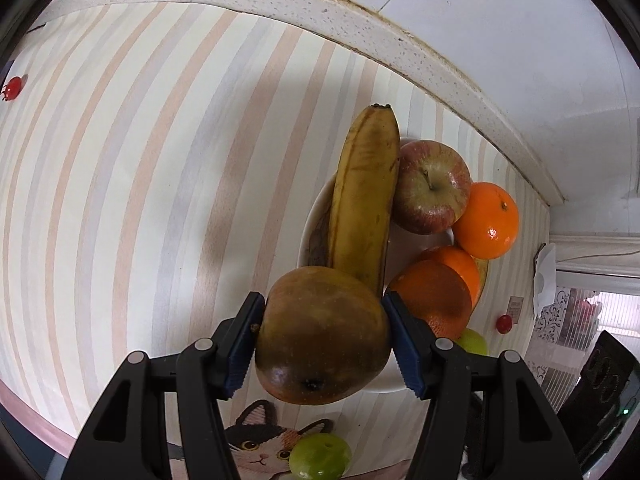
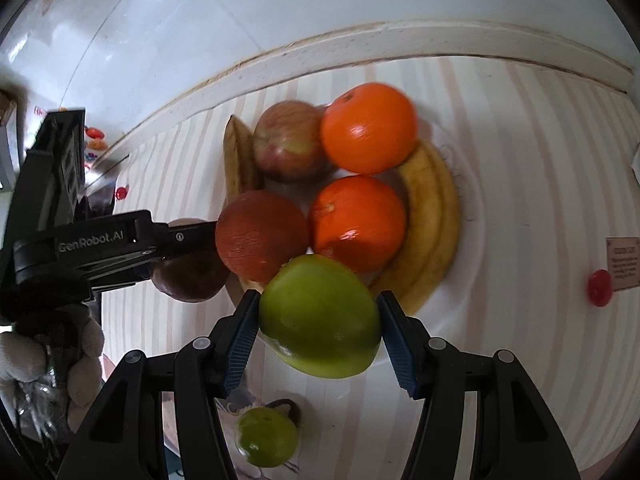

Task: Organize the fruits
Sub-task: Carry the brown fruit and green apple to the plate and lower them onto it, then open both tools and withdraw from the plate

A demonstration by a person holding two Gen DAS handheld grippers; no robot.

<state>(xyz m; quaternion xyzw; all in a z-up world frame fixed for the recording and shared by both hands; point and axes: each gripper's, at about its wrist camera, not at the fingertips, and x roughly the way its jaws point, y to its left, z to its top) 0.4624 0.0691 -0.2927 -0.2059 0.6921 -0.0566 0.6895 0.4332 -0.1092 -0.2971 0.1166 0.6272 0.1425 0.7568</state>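
My left gripper is shut on a brown pear, held at the near left rim of the white plate. The plate holds a banana, a red apple and oranges. My right gripper is shut on a green apple, held over the near rim of the plate. In the right wrist view the left gripper and its pear show at the left of the plate.
A second green apple lies on the striped cloth near me, also in the left wrist view. Small red fruits lie on the cloth. A white ledge and wall bound the far side.
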